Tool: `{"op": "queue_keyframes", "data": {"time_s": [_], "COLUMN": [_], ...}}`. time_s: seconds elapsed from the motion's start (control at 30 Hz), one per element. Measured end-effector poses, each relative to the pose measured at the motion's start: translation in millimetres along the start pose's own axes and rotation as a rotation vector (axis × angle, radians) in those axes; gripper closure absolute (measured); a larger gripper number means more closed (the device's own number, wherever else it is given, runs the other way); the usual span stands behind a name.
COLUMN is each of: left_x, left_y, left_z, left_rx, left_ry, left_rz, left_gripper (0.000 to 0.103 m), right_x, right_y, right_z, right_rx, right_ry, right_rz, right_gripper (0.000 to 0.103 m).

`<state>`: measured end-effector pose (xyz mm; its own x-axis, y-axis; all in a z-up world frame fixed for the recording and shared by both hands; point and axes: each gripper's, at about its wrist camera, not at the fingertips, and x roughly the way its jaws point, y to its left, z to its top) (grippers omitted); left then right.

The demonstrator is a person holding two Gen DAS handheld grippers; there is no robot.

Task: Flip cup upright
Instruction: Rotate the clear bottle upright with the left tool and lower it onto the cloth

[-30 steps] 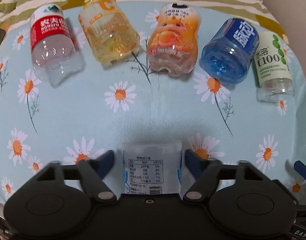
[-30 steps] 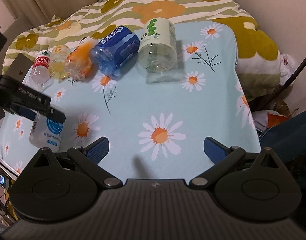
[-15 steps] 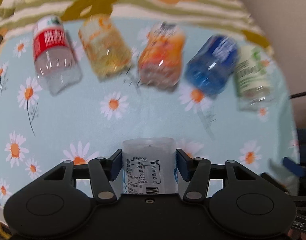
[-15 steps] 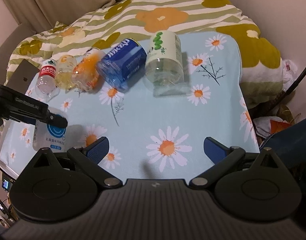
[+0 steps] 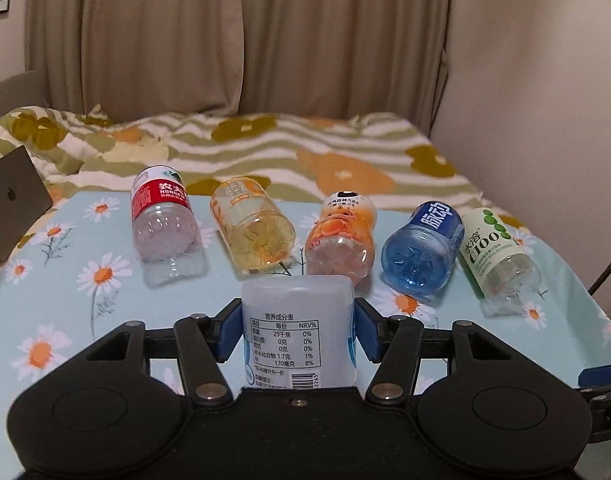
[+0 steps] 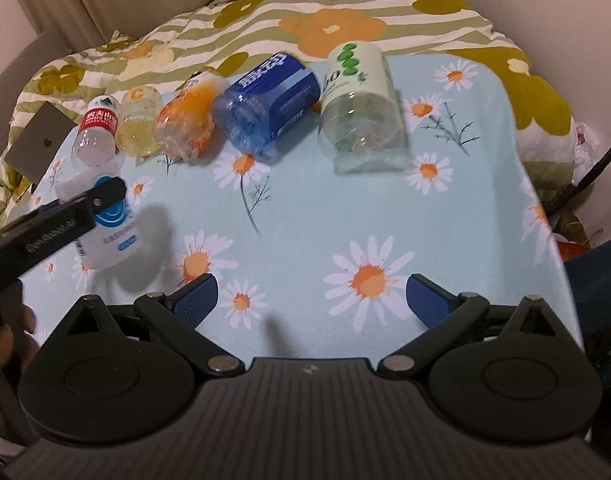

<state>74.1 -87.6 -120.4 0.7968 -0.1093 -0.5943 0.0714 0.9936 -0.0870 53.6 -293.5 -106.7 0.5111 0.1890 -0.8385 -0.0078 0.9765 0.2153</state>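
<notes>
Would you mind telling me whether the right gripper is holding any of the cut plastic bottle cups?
No, the right gripper is open over bare daisy-print tablecloth, with nothing between its blue pads.

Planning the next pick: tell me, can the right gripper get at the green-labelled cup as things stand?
Probably yes: the right gripper is open and holds nothing, and only bare tablecloth lies between it and the green-labelled cup.

I count six cut-off bottle cups in all. Five lie on their sides in a row across the middle of the frame: one red-labelled cup (image 5: 161, 224), one yellow cup (image 5: 251, 232), one orange cup (image 5: 341, 236), one blue cup (image 5: 423, 254) and one green-labelled cup (image 5: 499, 256). One white cup (image 5: 297, 332) sits low in the centre of the frame. I see one laptop (image 5: 9, 216) at the left edge and two grippers: the left gripper (image 5: 297, 334) and the right gripper (image 6: 311, 300).
</notes>
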Motion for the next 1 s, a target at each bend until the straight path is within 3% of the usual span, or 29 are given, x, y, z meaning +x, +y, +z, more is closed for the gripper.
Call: {"op": "queue_keyframes", "data": {"time_s": [0.2, 0.37, 0.7, 0.93, 1.0], "left_x": [-3.8, -6.2, -14.4, -14.4, -13.6], "left_y": [-6.0, -5.5, -8.4, -10.2, -9.0], "left_z": [-21.0, -30.1, -31.3, -29.8, -29.6], "left_rx": [0.010, 0.027, 0.047, 0.089, 0.092], "left_ry": [-0.117, -0.143, -0.016, 0.023, 0.034], "left_rz": [0.017, 0.016, 0.030, 0.033, 0.029], "left_gripper": [0.040, 0.038, 0.038, 0.037, 0.033], "right_x": [5.7, 4.2, -8.5, -13.7, -15.1], "right_y": [14.4, 23.4, 29.5, 30.3, 30.2], "right_z": [-14.9, -22.7, -26.8, -32.5, -33.8], "right_rx": [-0.055, -0.078, -0.078, -0.058, -0.055], "right_ry": [-0.013, -0.026, -0.050, -0.054, -0.057], "right_rz": [0.007, -0.006, -0.011, -0.014, -0.017], "right_gripper": [0.000, 0.000, 0.000, 0.000, 0.000]}}
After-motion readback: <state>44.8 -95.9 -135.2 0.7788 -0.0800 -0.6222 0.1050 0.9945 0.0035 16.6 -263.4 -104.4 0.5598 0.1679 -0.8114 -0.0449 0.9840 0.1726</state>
